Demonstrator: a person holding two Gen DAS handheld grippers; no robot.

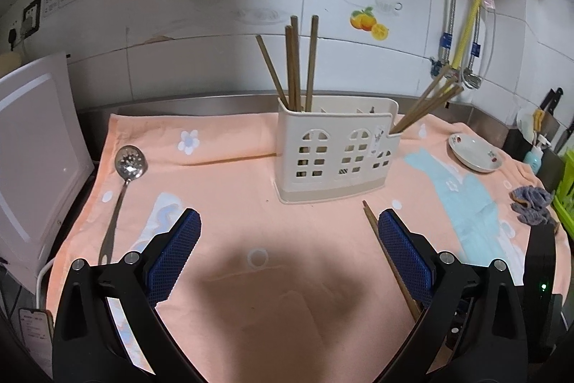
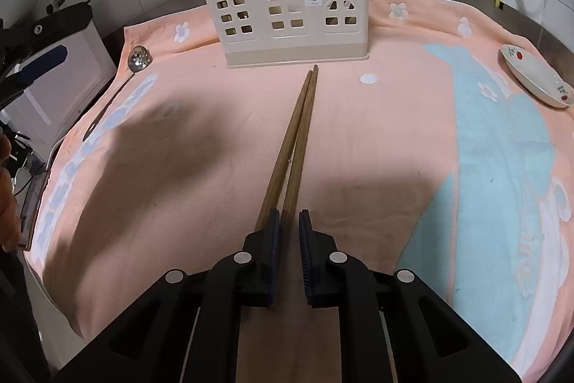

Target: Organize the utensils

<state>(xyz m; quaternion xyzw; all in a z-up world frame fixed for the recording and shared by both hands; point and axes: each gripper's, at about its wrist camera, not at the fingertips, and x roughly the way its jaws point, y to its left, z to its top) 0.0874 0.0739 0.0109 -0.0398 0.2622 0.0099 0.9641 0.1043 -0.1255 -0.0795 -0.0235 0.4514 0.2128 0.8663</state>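
Two wooden chopsticks are lying side by side on the peach towel, and the right gripper is closing its blue pads on their near ends. In the right wrist view the jaws are standing almost together, with the butt of the pair passing between them; one stick is sitting squarely in the gap, while the other is running along the left pad, so whether both are being clamped cannot be confirmed.

The long axis of the pair is running straight ahead of the right gripper, tips pointing toward the cream utensil holder and stopping just short of its base. That alignment is the relation the coming move is depending on: in my judgement the pair is needing to be lifted and swung upright before it can drop into a compartment, since the holder opens upward.

The left gripper is hovering with jaws wide apart and nothing between them; the same chopsticks are lying just beside its right finger, outside the gap. The right hand is plainly the nearer tool.

Other chopsticks are already standing in the holder's left and right end compartments. A slotted spoon is lying well apart at the towel's left edge, still unsorted.
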